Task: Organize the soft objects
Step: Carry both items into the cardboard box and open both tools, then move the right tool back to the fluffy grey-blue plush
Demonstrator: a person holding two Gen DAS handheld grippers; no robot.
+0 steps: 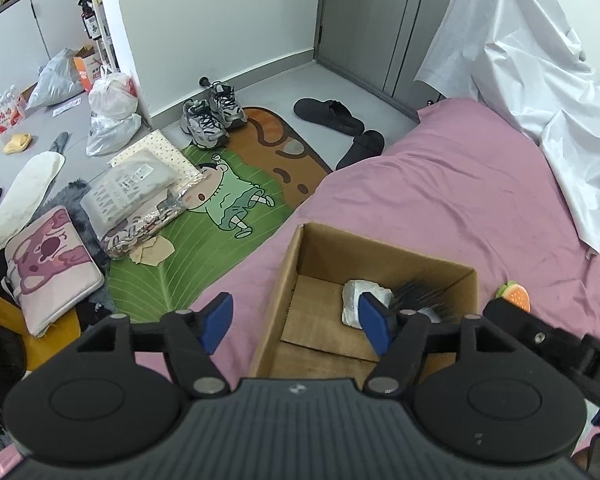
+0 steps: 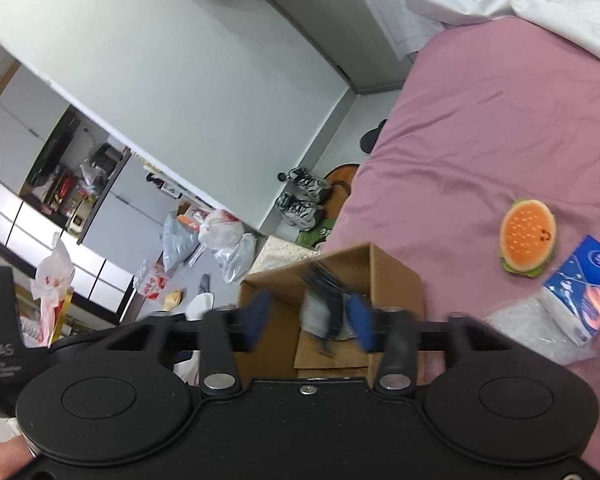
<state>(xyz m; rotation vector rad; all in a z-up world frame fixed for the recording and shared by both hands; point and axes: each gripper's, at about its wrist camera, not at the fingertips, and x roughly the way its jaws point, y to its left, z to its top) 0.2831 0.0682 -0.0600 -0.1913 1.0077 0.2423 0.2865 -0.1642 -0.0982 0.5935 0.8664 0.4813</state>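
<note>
With both grippers' jaws open and empty over the brown cardboard box (image 1: 380,264), the round orange plush burger (image 2: 528,238) (light, squashy, unbreakable) should pinch easily across its bun edges.

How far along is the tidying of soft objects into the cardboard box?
Done: a whitish soft lump and a dark spiky item lie in the cardboard box. In hand: nothing; left gripper and right gripper are open. Left: burger plush and tissue pack on the bed.

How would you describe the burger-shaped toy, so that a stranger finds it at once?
Start at the pink bed sheet. Right of the cardboard box lies the burger-shaped toy, beside a blue tissue pack. Only the toy is round, with an orange top and a green edge.
</note>
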